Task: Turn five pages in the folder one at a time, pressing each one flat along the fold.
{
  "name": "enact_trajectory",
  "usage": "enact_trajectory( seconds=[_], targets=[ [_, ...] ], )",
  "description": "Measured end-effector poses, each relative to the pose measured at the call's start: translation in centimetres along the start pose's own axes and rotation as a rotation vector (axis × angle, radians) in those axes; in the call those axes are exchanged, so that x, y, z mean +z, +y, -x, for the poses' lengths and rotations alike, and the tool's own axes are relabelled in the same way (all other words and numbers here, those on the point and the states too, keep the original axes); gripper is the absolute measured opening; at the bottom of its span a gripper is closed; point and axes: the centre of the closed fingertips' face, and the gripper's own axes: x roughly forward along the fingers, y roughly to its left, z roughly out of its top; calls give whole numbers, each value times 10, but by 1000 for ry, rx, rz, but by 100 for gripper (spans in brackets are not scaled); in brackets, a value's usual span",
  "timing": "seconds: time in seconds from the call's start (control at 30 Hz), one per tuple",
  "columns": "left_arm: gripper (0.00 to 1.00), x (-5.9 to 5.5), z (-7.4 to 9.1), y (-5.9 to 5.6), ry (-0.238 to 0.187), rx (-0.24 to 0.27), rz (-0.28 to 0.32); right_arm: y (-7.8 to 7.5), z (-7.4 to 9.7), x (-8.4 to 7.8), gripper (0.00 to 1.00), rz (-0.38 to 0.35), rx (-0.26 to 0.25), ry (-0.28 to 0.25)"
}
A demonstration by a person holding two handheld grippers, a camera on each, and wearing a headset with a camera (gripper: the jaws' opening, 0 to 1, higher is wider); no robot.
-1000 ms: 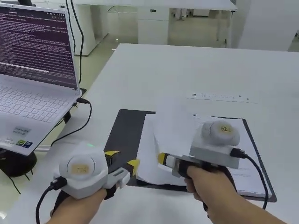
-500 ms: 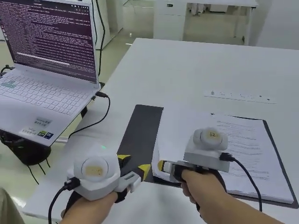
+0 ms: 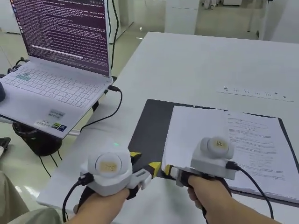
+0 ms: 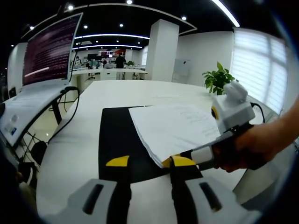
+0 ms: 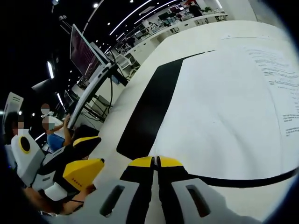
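The black folder [image 3: 148, 125] lies open on the white table, with its stack of printed pages [image 3: 259, 149] on the right half. My right gripper [image 3: 167, 170] is shut on the near corner of one blank-sided page [image 3: 196, 135], which is folded over to the left and slopes low over the stack. In the right gripper view that page [image 5: 219, 116] spreads out from the shut right gripper [image 5: 156, 162], beside the black cover [image 5: 152, 112]. My left gripper [image 3: 145, 160] stands open just left of that corner, near the folder's front edge. The left gripper [image 4: 149, 161] holds nothing, and the page [image 4: 173, 128] lies ahead.
An open laptop [image 3: 60, 70] stands on a stand left of the table, its black cable [image 3: 108, 114] hanging by the table's edge. A white strip [image 3: 252, 92] lies on the table behind the folder. Bare table stretches beyond it.
The page stood curved up a second ago; my right gripper has carried it left and down, so it lies lower now. The head camera has moved, and the left gripper stays open.
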Motion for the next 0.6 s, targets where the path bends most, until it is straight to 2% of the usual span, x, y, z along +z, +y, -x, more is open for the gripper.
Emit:
enact_trajectory(
  seconds=[0.07, 0.3, 0.47, 0.6],
  targets=[
    [32, -1, 0, 0, 4, 2, -1, 2, 2, -3, 0, 20, 1, -1],
    [31, 1, -8, -4, 13, -6, -12, 4, 17, -3, 0, 7, 20, -25],
    [30, 7, -28, -19, 22, -35, -52, -3, 38, 4, 0, -9, 24, -66],
    [30, 7, -47, -32, 42, -55, -86, -22, 59, 19, 0, -13, -1, -131]
  ],
)
